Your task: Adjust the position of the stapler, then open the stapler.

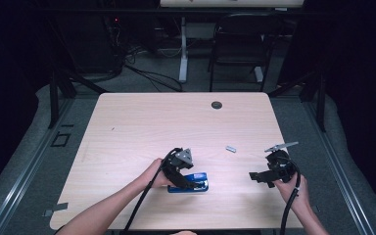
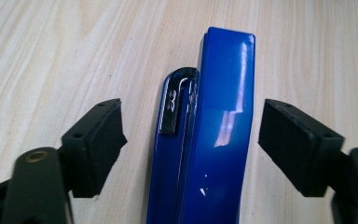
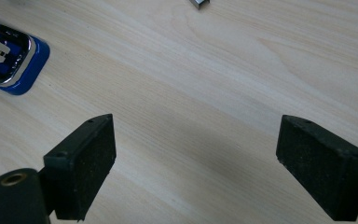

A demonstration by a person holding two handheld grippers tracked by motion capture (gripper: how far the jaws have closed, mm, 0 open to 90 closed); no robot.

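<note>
A glossy blue stapler [image 1: 194,182] lies on its side on the light wood table [image 1: 176,122], near the front edge. In the left gripper view the stapler [image 2: 219,116] runs straight up between my jaws, its chrome inner part facing left. My left gripper [image 2: 191,144] is open, with a gap between each pad and the stapler. From above, the left gripper [image 1: 188,179] sits right over the stapler. Well off to the right, my right gripper [image 1: 257,177] is open above bare wood with nothing between its fingers [image 3: 196,163]. The stapler's end [image 3: 9,56] shows at the upper left of the right gripper view.
A small silver metal piece [image 1: 231,149] lies on the table between the two hands, and the same piece [image 3: 199,3] sits at the top edge of the right gripper view. A dark cable hole [image 1: 217,105] is near the far edge. A black chair [image 1: 240,44] stands beyond the table.
</note>
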